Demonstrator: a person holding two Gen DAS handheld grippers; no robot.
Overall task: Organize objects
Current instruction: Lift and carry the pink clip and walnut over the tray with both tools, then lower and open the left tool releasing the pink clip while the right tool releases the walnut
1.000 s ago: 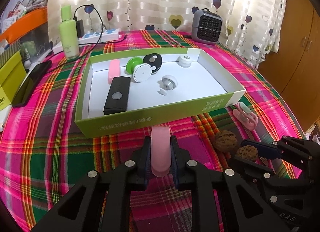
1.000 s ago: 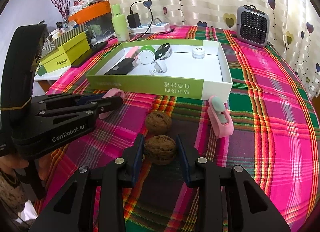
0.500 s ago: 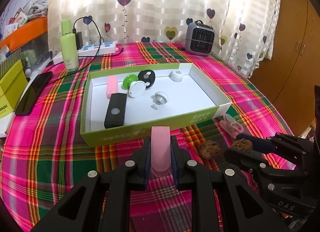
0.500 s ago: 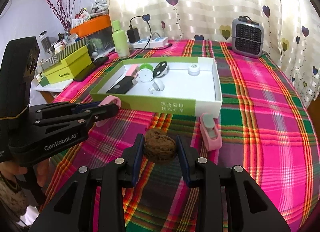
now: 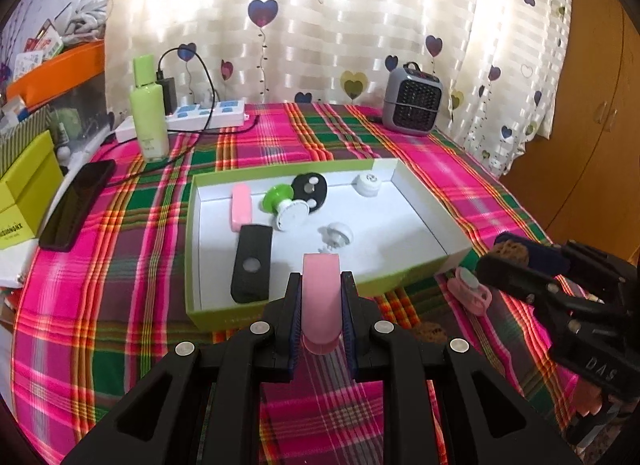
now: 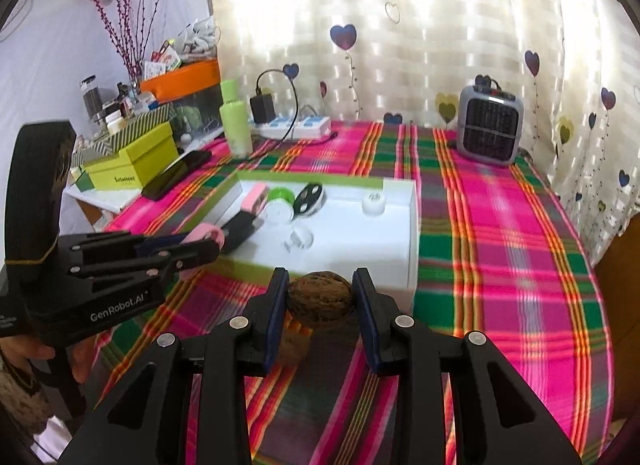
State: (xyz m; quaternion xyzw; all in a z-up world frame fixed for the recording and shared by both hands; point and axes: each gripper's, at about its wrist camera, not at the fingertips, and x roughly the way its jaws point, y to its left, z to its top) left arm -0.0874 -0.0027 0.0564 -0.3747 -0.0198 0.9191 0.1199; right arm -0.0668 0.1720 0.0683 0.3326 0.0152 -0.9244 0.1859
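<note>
The left gripper (image 5: 320, 311) is held level above the plaid-covered counter (image 5: 132, 265), fingers pointing toward twelve o'clock, clamped on a pink oblong case (image 5: 321, 301) whose long axis runs along the fingers, its far end over the near wall of the green-edged box (image 5: 320, 167). The right gripper (image 6: 320, 305), at three o'clock of the left, is also raised, gripping a walnut (image 6: 320, 299) crosswise between its pads, just short of the box's near wall. A second walnut (image 5: 430, 332) and a pink clip (image 5: 469, 291) lie on the counter beside the box.
</note>
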